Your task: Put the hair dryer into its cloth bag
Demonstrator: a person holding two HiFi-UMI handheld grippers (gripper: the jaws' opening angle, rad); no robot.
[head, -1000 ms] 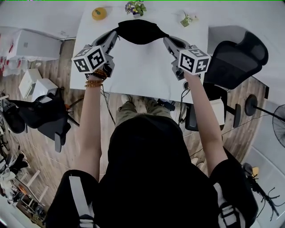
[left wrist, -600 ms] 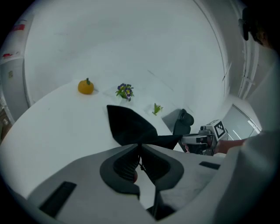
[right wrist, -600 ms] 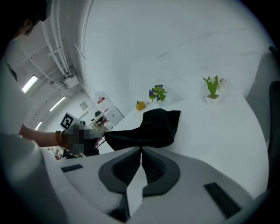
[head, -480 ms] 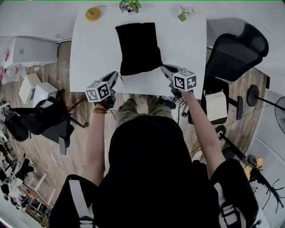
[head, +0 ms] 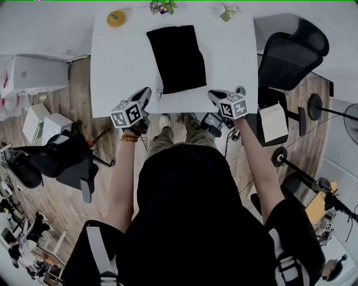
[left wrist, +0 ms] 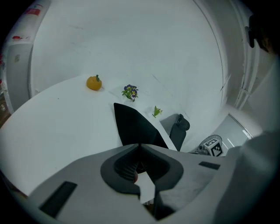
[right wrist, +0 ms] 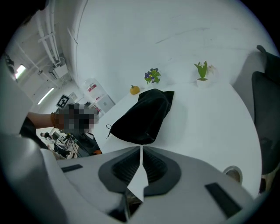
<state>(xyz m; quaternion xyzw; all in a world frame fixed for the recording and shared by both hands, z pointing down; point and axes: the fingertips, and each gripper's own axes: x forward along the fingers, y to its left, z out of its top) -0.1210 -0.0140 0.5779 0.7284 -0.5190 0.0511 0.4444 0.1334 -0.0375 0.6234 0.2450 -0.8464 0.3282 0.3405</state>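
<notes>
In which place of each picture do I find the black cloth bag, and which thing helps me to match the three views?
Head view: the black cloth bag lies at top centre, on the white table.
Left gripper view: the bag is at centre, slightly below the middle.
Right gripper view: the bag is at centre.
Shared landmark: the purple flower plant, beyond the bag's far end in every view.

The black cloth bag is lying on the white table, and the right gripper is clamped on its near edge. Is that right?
Not quite. The right gripper is shut on nothing; the black cloth bag lies on the white table ahead of it, clear of its jaws. The right gripper view shows this.
</notes>
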